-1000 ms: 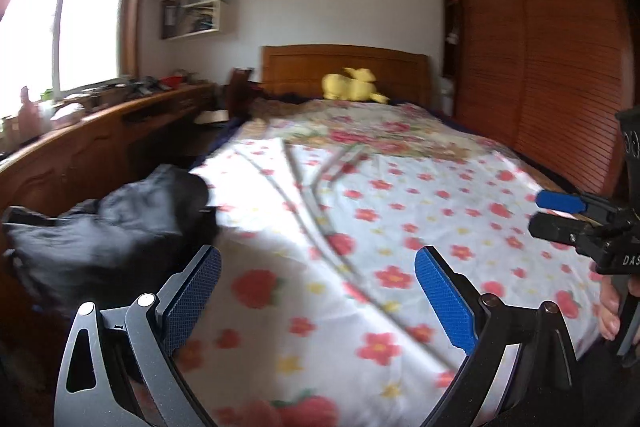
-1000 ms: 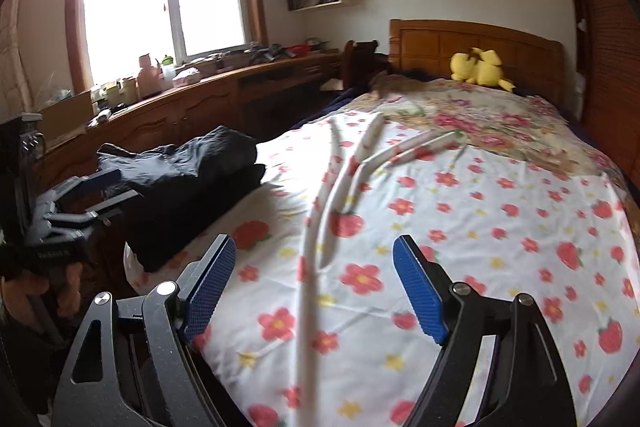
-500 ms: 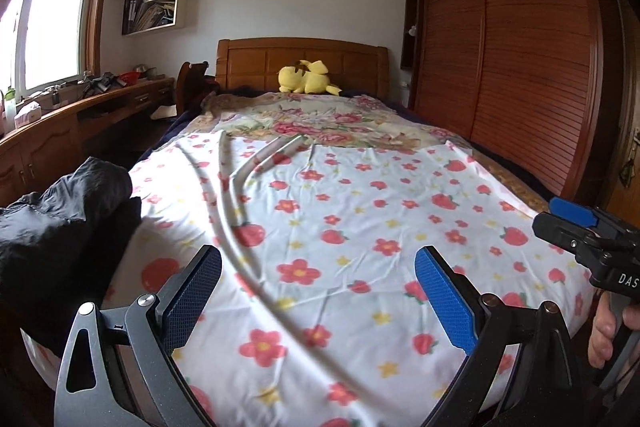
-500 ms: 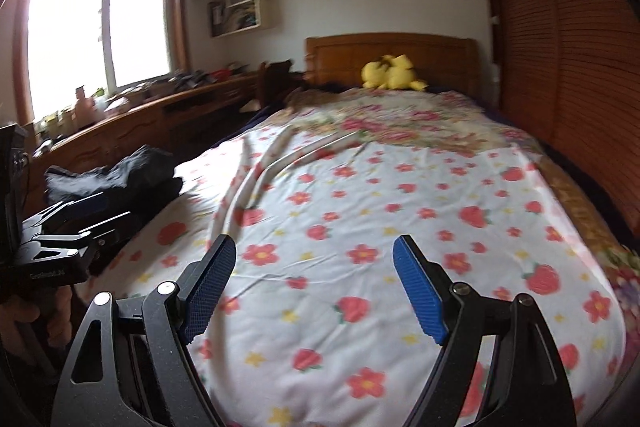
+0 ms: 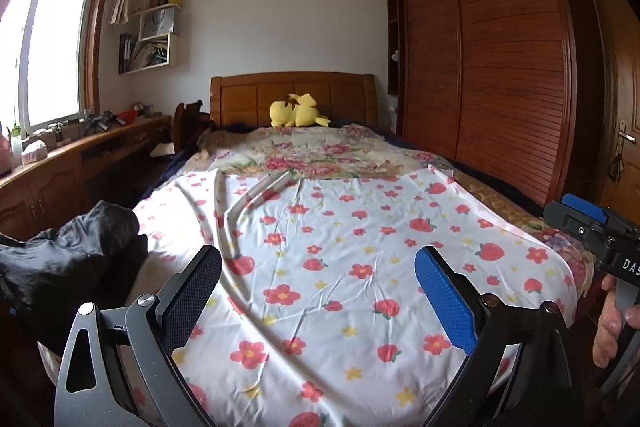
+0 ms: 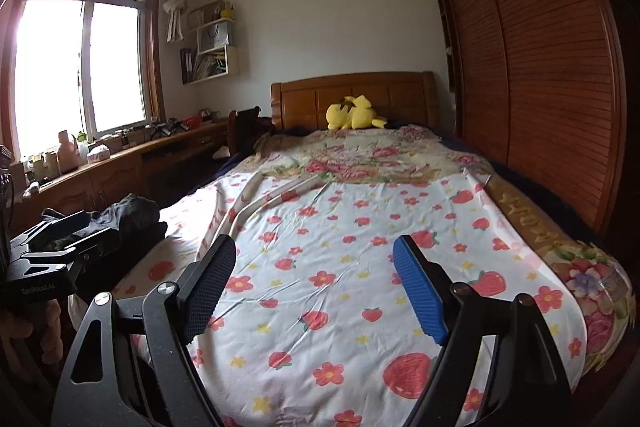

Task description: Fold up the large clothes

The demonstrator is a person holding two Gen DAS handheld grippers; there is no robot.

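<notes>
Flowered white garment point(image 5: 352, 267) is spread flat across the bed point(image 5: 516, 215), a black clothes heap point(image 5: 68, 259) at nine o'clock. Left claw point(image 5: 318, 291) and right claw point(image 6: 314, 281) are held spread, nothing pinched.

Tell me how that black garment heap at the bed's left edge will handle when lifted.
The black garment looks crumpled and slumped, so probably floppy, draping from one pinch. Its bulky mound suggests many layers, likely heavier than a shirt.
</notes>
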